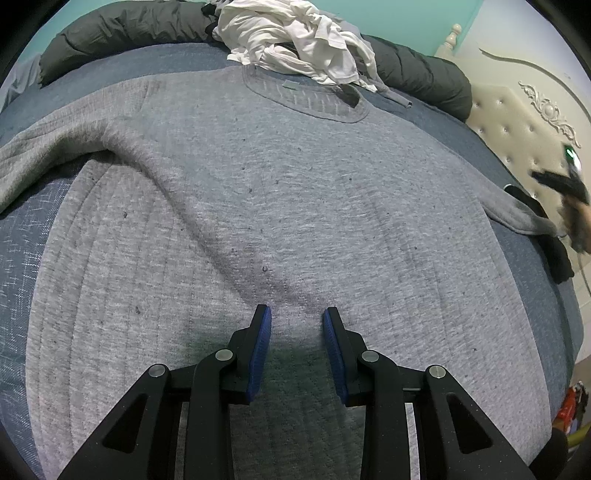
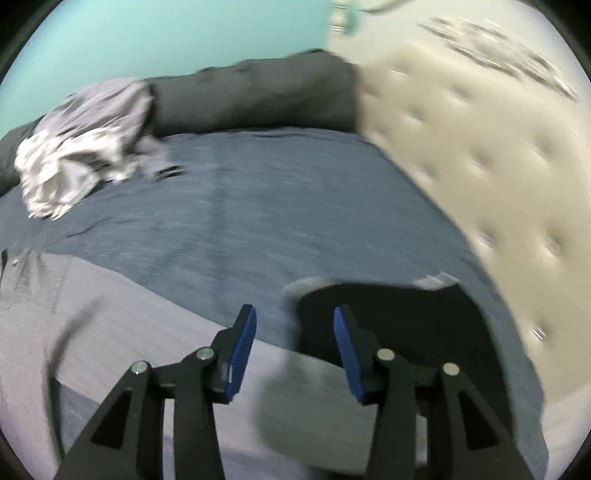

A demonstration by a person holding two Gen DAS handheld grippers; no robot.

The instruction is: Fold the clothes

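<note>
Across the blue bed [image 1: 22, 258] the grey sweatshirt [image 1: 277, 192] lies spread flat, collar [image 1: 306, 99] toward the far side, one sleeve [image 1: 48, 147] bent off to the left and the other sleeve [image 1: 517, 210] running out to the right edge. Down at the near hem sits the left gripper [image 1: 297, 317], its blue-padded fingers [image 1: 260, 350] apart, with grey fabric showing in the gap between them; whether the pads actually touch the cloth I cannot tell from here.

Over on the right, the right gripper [image 2: 293, 317] is up over the bed, fingers [image 2: 242, 350] apart and nothing between them. Its view is smeared with motion blur. Below it lies a dark piece of clothing [image 2: 406, 314] with a pale edge, close to the tufted cream headboard [image 2: 461, 166]. From the left wrist camera that right gripper shows only as a dark blur at the far right, beside the end of the sleeve.

At the far side of the bed a heap of white clothes [image 1: 295, 40] rests just past the collar, overlapping it slightly, against a dark grey quilted bolster [image 1: 122, 26] that runs along the teal wall [image 2: 147, 33].
</note>
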